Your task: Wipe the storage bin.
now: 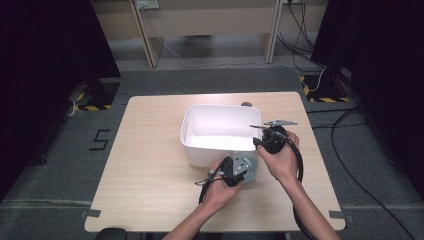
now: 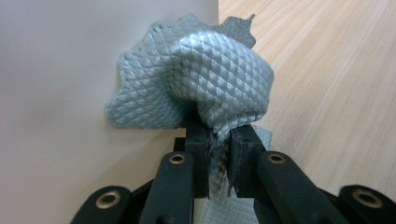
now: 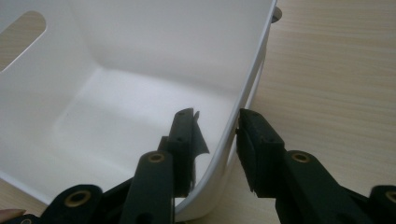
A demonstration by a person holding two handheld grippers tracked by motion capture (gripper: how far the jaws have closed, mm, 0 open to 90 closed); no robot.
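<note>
2 tongs at work on the desk (image 1: pixel 150 150). Left tongs (image 2: pixel 218 140) nearly closed, pinching a bunched fold of grey quilted cloth (image 2: pixel 219 79); cloth lifted against the outer front wall of the white bin (image 1: pixel 212 150), near its 5 o'clock corner. Right tongs (image 3: pixel 215 135) part open, straddling the bin's right wall at 3 o'clock, 1 jaw inside, 1 outside; pads apparently not pressing the rim. Cloth likely light, soft, limp, prone to droop and slide from a thin pinch: best gripped on a thick gathered fold, as now. Bin stiff, smooth, probably light: best held at the rim to steady it.
</note>
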